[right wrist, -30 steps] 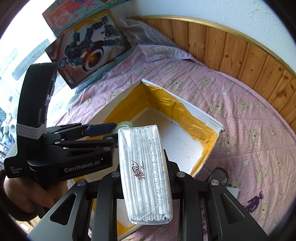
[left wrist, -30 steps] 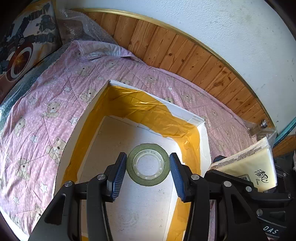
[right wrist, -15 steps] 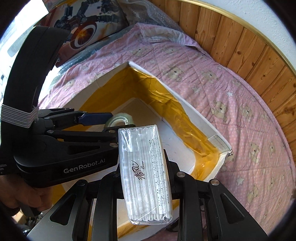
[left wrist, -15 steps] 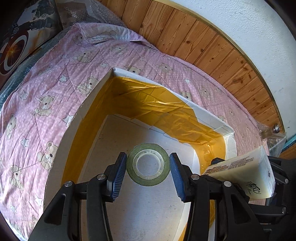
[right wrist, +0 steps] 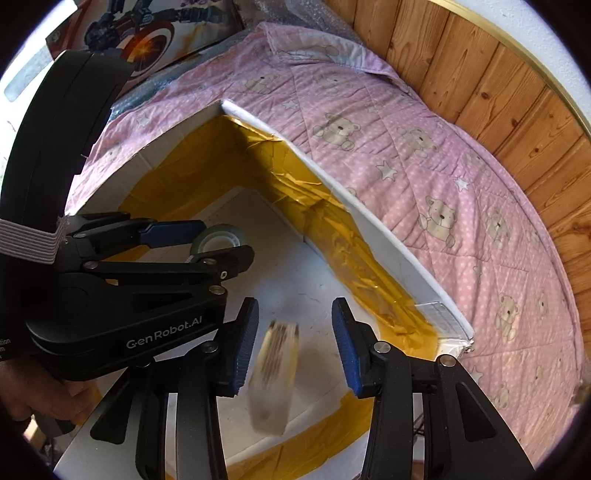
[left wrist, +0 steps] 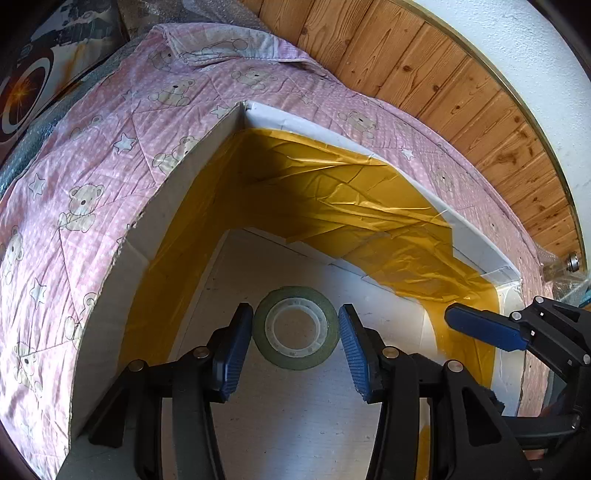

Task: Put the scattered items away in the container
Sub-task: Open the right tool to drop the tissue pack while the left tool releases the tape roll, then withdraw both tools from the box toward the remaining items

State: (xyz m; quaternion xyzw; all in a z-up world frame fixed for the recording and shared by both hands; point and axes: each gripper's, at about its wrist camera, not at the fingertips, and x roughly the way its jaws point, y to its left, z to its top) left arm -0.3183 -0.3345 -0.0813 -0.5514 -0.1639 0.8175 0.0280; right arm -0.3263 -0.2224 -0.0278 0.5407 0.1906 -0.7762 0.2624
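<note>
the right gripper (right wrist: pixel 294 345) has its two blue fingers (right wrist: pixel 244 347) apart, and one packet of cotton swabs (right wrist: pixel 274 376) shows blurred between them, touching neither finger, over the white floor of the container (right wrist: pixel 388 236). the left gripper (left wrist: pixel 295 341) also has two blue fingers (left wrist: pixel 232 350) apart, with one roll of tape (left wrist: pixel 295 326) between them; the roll looks to lie flat on the container floor, and i cannot tell if the pads touch it. in the left wrist view one blue finger of the right gripper shows at the right side, near the yellow wall. in the right wrist view a hand (right wrist: pixel 44 391) holds the left gripper body. there is one container, a white box with yellow lining on the inner walls, and it sits on one pink bed cover (right wrist: pixel 424 147) with bears and stars. further back are the wooden wall panels (left wrist: pixel 424 74) and one picture box (right wrist: pixel 147 33) with a robot figure.
</note>
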